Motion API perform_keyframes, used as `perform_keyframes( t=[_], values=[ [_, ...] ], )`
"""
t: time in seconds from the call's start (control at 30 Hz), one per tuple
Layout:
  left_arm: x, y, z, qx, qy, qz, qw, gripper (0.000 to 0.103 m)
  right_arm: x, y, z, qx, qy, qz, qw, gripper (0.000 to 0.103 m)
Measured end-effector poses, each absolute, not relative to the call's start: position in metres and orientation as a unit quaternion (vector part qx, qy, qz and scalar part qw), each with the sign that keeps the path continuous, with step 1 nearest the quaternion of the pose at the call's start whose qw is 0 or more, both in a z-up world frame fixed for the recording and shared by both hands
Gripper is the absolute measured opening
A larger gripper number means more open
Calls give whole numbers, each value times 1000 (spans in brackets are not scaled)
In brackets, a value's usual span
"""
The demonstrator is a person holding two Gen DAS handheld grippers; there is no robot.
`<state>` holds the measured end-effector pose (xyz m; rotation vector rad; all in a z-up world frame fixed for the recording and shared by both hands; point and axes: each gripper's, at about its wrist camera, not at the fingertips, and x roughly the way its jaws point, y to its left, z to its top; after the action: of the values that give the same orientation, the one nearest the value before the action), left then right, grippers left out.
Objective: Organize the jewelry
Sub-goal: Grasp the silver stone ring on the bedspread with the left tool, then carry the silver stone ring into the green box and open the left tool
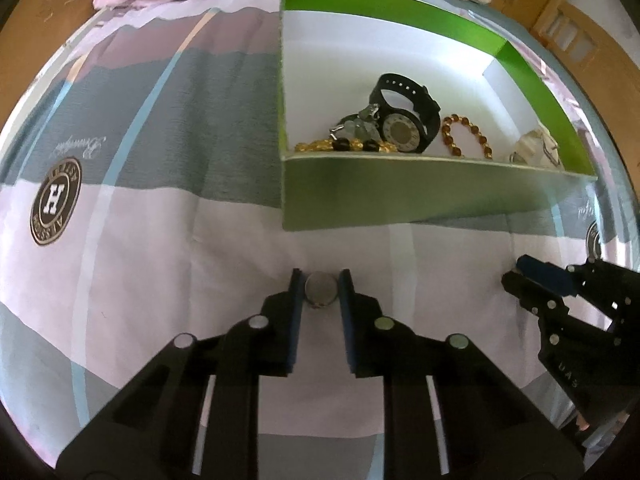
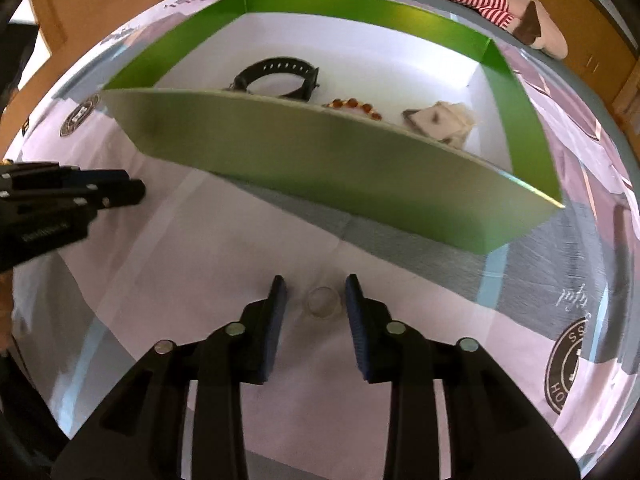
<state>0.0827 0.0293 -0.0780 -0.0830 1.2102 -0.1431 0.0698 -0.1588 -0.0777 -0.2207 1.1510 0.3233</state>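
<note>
1. Green card walls enclose the box [image 1: 420, 196], which is set on the patterned bedsheet [image 1: 140, 208] of a bed, at the far right in the left wrist view.
2. Already gathered on the box's white floor are a black watch [image 1: 402, 120], a gold and black bead bracelet [image 1: 344, 146] at the near wall, an amber bead bracelet [image 1: 466, 136] to its right, and a pale item [image 1: 534, 148] in the near right corner that is too blurred to be named.
3. A silver ring [image 1: 320, 289] is seen outside the box, on the sheet near its near wall; it stands between the pads of the left hand-held gripper [image 1: 320, 286], which are narrowed about it and appear to be touching its sides, so a grip is judged to be made.
4. A clear ring [image 2: 323, 301] lies on the sheet between the parted pads of the right hand-held gripper [image 2: 316, 298]; gaps are visible on both sides, so nothing is held there yet.
5. Most of the task is judged done: several pieces are boxed, and two rings are left to be lifted over the near wall and set inside.
</note>
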Motion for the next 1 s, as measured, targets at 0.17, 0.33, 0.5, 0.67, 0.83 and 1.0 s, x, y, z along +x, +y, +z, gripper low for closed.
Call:
perform_keyframes(
  t=[0.17,0.33,0.5,0.67,0.83,1.0],
  values=[
    [82,33,-72,-53,567,-75,818,18,69,-158,-72,-102,537,163,822,18],
    [77,31,-67,-42,560,-71,824,18,67,-168,-59,-85,529,157,830,18],
    [73,22,-63,-14,549,-60,834,18,69,-175,-60,-80,535,149,828,18],
    [69,19,-61,4,542,-58,839,18,69,-171,-61,-79,537,145,827,18],
    [67,15,-58,18,532,-58,845,18,70,-173,-61,-74,537,142,828,18],
    [63,8,-50,34,510,-57,858,18,70,-174,-60,-71,534,141,831,18]
  ],
)
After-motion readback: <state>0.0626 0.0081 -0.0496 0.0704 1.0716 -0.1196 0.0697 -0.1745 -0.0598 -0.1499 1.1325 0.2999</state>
